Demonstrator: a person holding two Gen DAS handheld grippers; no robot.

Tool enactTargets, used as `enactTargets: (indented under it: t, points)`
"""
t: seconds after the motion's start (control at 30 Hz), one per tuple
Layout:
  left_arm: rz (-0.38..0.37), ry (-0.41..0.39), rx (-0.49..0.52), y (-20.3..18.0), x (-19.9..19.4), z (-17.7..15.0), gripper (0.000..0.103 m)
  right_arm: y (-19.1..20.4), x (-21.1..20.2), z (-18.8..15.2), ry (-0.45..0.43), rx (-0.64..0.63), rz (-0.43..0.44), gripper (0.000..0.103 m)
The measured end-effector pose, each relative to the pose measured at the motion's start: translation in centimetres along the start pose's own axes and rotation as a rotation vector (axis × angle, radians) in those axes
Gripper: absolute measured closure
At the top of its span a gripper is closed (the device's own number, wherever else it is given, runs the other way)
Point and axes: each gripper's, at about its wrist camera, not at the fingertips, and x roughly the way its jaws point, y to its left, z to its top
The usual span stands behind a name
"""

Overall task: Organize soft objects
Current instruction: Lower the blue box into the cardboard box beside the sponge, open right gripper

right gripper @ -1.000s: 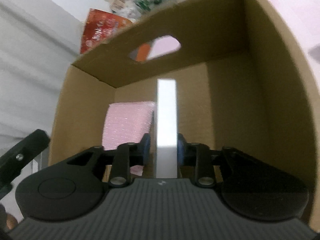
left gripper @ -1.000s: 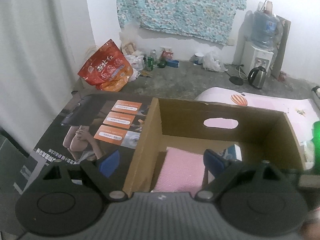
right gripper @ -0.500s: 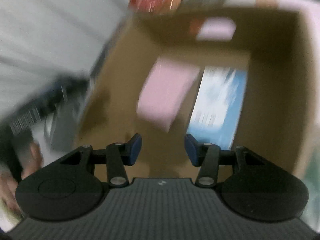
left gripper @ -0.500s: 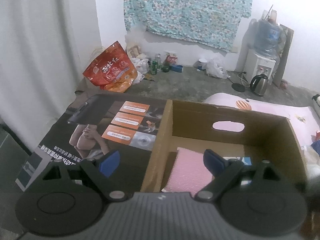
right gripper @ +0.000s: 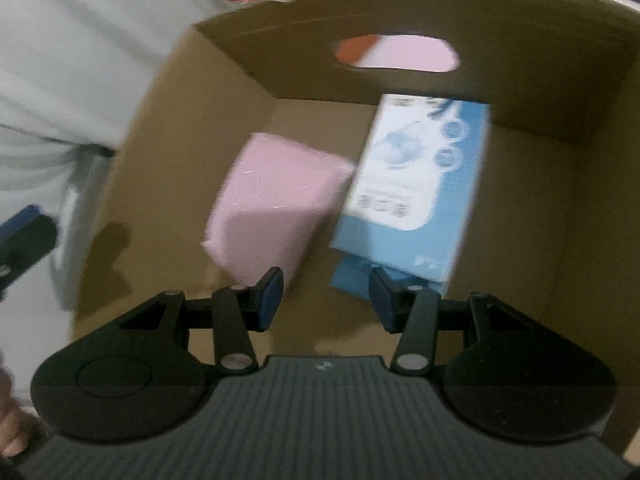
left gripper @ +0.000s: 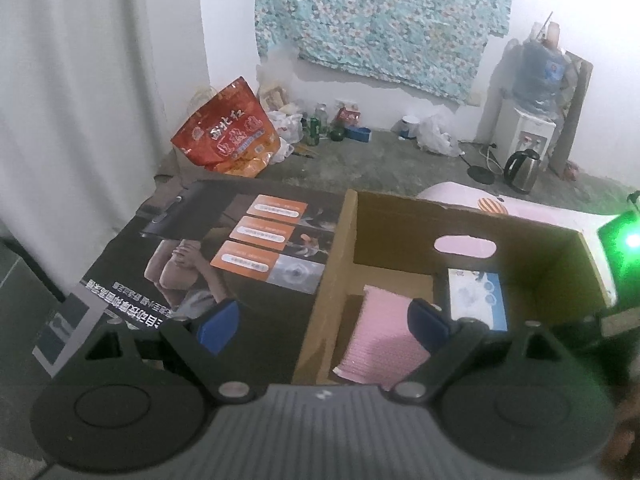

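Note:
An open cardboard box (left gripper: 460, 216) stands on a printed poster. Inside it a pink soft pack (left gripper: 380, 336) lies on the left, and a blue and white soft pack (left gripper: 476, 296) lies flat beside it on the right. My left gripper (left gripper: 322, 322) is open and empty, straddling the box's left wall from above. In the right wrist view my right gripper (right gripper: 326, 298) hangs open over the box (right gripper: 280, 40) with nothing between its fingers. The pink pack (right gripper: 272, 200) and the blue pack (right gripper: 420, 184) lie just beyond its tips.
The dark poster (left gripper: 224, 248) covers the surface left of the box. On the floor behind it are a red bag (left gripper: 228, 136), bottles, a kettle (left gripper: 522, 166) and a water dispenser (left gripper: 520, 128). A pink mat (left gripper: 460, 194) lies behind the box. A green light (left gripper: 626, 240) glows at the right edge.
My right gripper has let go of the blue and white pack, which was held edge-on and now lies flat in the box. Its jaws have opened. The left view has shifted slightly.

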Motion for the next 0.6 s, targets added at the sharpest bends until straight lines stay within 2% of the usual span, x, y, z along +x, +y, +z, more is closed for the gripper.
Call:
enactTargets:
  t: [0.17,0.3,0.4,0.6]
  points:
    - [0.006,-0.004,-0.012,0.6,0.0,0.3,0.009,3.6,2.0,-0.4,0.128,-0.118,0.141,0.056]
    - [0.014,0.009,-0.020,1.0,0.4,0.2,0.009,4.6,5.0,-0.1,0.188,-0.131,0.147,0.056]
    - [0.022,0.019,-0.020,1.1,0.6,0.0,0.009,3.7,5.8,1.1,0.139,-0.110,0.095,0.056]
    - [0.027,0.027,-0.020,1.1,0.7,0.0,0.009,0.6,3.9,3.4,-0.009,-0.005,0.074,0.056]
